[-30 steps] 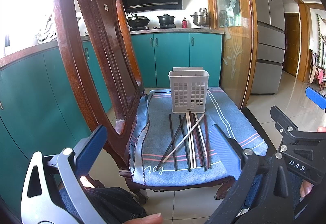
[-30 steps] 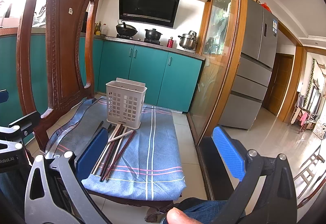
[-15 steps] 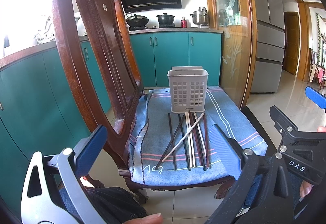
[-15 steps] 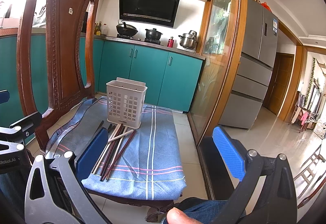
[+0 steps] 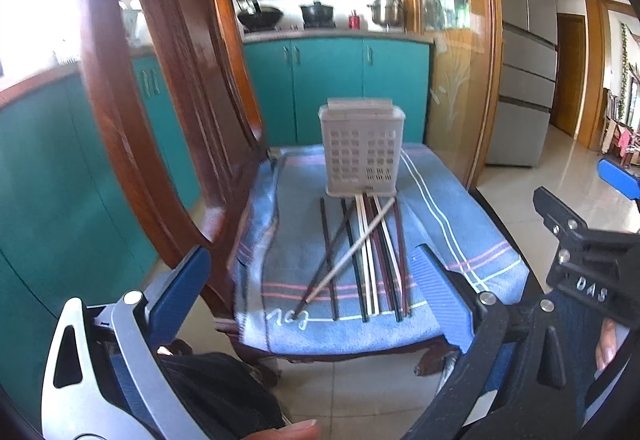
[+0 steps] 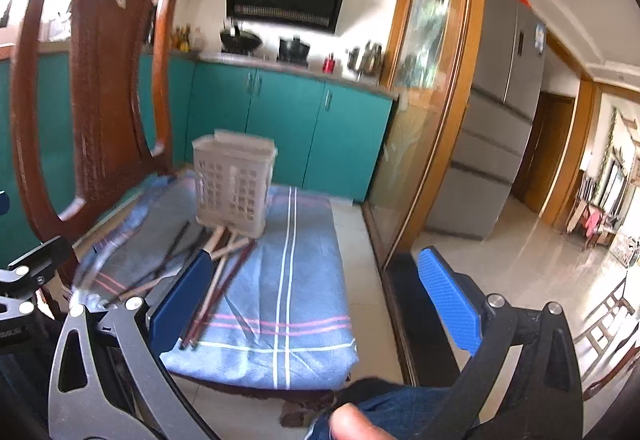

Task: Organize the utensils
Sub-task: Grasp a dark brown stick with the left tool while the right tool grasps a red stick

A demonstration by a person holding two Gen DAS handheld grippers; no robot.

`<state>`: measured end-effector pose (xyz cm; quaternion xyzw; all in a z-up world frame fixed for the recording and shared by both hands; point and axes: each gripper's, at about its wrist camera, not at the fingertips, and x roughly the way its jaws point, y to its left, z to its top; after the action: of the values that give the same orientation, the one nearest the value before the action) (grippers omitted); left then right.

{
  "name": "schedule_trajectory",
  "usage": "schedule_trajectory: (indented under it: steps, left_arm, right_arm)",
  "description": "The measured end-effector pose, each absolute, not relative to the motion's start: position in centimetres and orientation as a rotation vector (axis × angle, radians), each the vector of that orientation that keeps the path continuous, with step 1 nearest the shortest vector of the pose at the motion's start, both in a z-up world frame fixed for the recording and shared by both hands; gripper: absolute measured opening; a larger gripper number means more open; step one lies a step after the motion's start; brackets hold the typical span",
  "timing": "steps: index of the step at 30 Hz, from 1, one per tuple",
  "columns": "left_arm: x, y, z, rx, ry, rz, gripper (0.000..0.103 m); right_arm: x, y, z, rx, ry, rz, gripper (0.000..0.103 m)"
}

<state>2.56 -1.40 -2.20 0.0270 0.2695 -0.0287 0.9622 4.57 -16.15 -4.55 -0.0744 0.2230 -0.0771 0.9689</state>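
**Reaching toward chopsticks on a chair**

Lying on the chair's blue cloth (image 5: 448,224), the chopsticks (image 5: 372,260) ran near to far, ending at the far basket (image 5: 362,152). Both the left gripper (image 5: 316,280) and right gripper (image 6: 316,296) hung spread apart, empty; the right looked nearer.

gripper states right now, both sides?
Left gripper: open, holding nothing, short of the chopsticks.
Right gripper: open, holding nothing.
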Motion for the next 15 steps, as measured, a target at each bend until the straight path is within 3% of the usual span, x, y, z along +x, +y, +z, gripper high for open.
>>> schedule_trajectory:
  steps: [4, 6, 8, 10, 15]
  left_arm:
    - [5.8, -1.3, -4.7, 0.020, 0.649, -0.132, 0.100]
    - [8.0, -1.4, -5.9, -0.002, 0.723, -0.193, 0.095]
    - [10.6, -1.8, -7.3, -0.026, 0.792, -0.258, 0.065]
    - [13.2, -2.5, -8.4, -0.014, 0.844, -0.299, 0.054]
    - [20.4, -4.8, -11.0, 0.120, 0.925, -0.320, 0.050]
  right_arm:
    - [9.1, -17.8, -7.6, -0.119, 0.613, -0.130, 0.100]
    - [12.1, -18.2, -9.7, -0.093, 0.725, -0.052, 0.087]
    - [15.9, -18.8, -12.1, 0.004, 0.849, 0.050, 0.049]
    - [19.2, -19.1, -13.6, 0.084, 0.932, 0.109, 0.032]
    - [27.8, -17.4, -15.9, 0.082, 1.057, 0.167, 0.031]
